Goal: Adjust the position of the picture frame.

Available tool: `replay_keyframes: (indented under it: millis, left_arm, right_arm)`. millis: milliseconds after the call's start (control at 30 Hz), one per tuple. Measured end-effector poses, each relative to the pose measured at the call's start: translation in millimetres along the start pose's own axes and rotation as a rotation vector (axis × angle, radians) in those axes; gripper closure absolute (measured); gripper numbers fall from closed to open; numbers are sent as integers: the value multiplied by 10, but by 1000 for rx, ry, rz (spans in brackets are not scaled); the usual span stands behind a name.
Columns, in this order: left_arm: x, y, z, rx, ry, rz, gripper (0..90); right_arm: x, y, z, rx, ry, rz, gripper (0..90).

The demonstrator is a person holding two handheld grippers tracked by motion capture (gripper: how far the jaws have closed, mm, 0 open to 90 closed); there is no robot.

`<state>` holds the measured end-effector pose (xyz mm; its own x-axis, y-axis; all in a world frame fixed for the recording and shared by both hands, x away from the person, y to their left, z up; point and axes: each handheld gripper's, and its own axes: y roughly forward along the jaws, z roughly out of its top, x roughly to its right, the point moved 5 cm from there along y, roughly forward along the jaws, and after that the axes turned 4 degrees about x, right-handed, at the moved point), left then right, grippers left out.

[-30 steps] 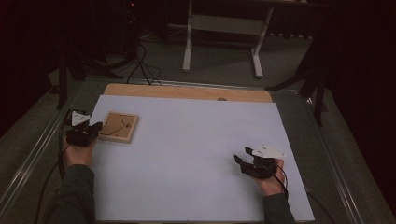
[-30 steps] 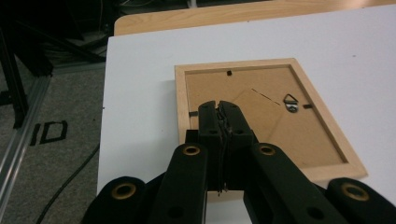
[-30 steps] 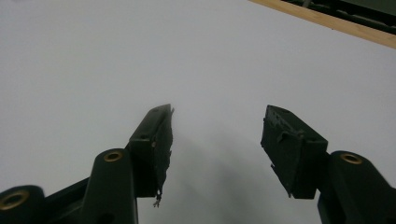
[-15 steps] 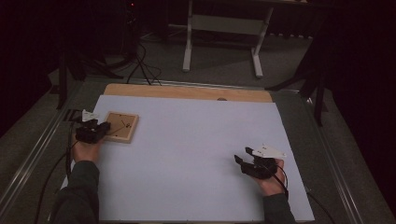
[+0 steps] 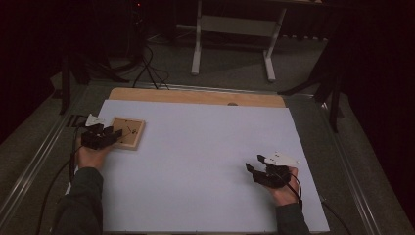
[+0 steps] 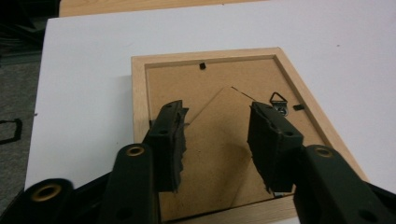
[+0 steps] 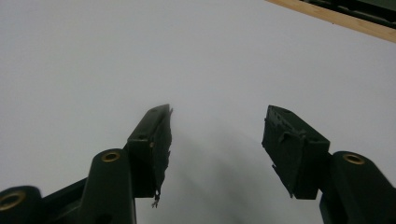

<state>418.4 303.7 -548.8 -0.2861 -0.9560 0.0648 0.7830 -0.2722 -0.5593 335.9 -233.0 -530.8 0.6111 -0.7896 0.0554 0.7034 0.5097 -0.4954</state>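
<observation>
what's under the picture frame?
The frame lies back-up, flat on the white sheet near its left edge. Backing board, hanger and clips face up. Its front is against the sheet, so any picture or glass cannot be seen.

Wooden picture frame [image 6: 219, 140] face-down, flat on white sheet, backing board up, left side.

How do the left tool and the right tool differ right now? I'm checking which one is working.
The left tool hangs over the picture frame, which lies back side up; the right tool sits over bare white sheet. The left's jaws have just been opening, with nothing pinched; the right's stand spread and idle. Both are open and hold nothing.
</observation>
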Motion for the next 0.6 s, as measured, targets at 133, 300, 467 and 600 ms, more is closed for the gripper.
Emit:
replay_keyframes:
  millis: [133,300,467,600]
  left_arm:
    - [18,41,2,-50,26,8,415]
    - [-4,52,-15,-56,-5,-11,406]
    - [-4,13,-24,-62,-26,-41,504]
    - [58,-29,-52,-69,-4,-78,525]
  right_arm:
    - [-1,-1,-5,-3,-2,0,413]
    - [10,-13,-16,-3,1,-1,411]
    - [13,-24,-20,-2,3,-2,409]
    - [14,-24,-23,-2,5,-2,409]
